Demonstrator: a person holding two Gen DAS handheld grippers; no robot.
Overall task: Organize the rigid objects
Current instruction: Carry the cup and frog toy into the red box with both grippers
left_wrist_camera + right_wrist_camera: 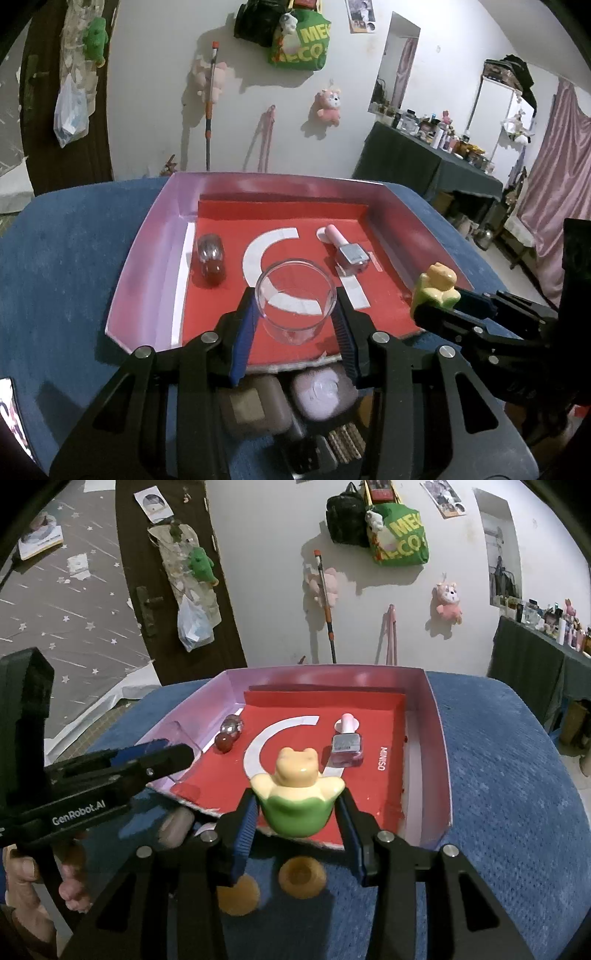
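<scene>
Above a blue cloth-covered table, the left gripper clamps a clear glass cup between its blue pads, while the right gripper grips a green-and-cream ceramic frog figurine. Both hang over the near edge of a pink-walled, red-floored cardboard tray, where a pink-capped nail polish bottle and two glossy marbles lie farther back.

My left camera sits close over the near edge of the red-lined tray, looking forward and down across it to the white wall behind. My right camera looks in from the tray's near right corner, equally close, facing the same wall. Both share the tray and that wall.
</scene>
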